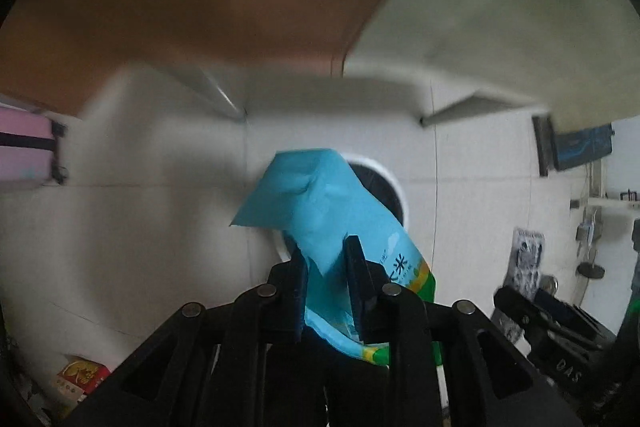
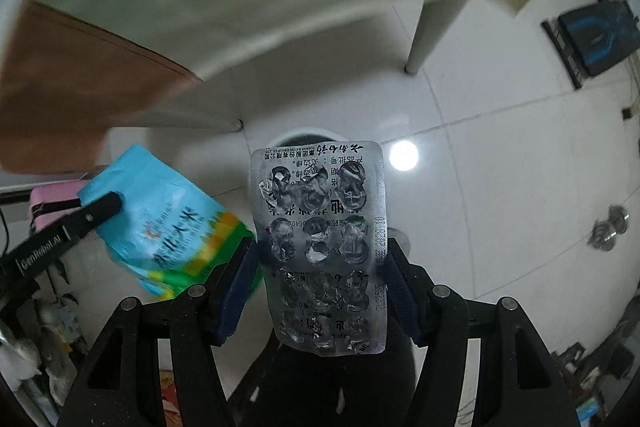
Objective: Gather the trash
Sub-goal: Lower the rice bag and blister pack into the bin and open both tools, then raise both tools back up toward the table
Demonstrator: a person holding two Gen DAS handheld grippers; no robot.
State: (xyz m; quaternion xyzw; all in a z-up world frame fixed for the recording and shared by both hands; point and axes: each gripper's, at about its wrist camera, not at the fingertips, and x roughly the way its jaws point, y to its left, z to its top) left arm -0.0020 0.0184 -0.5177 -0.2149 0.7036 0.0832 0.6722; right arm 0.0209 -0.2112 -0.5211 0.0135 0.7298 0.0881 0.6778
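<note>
Now left tongs (image 1: 325, 259) clamped on blue snack bag (image 1: 320, 203); right tongs (image 2: 320, 259) clamped on spent blister pack (image 2: 320, 243); both held above white-rimmed trash bin (image 1: 394, 183) on tiled floor (image 2: 500, 187).

Both wrist cameras look steeply down along their own jaws from above the tiled floor (image 1: 120, 227), close behind what each carries. Both views share the white-rimmed bin (image 1: 390, 187) below, the blue packet (image 2: 160, 211) and the table edge (image 2: 224, 67) overhead.

Open tiled floor (image 2: 500, 187) rings the bin (image 1: 384, 187); table legs (image 2: 424, 31) stand just behind it
</note>
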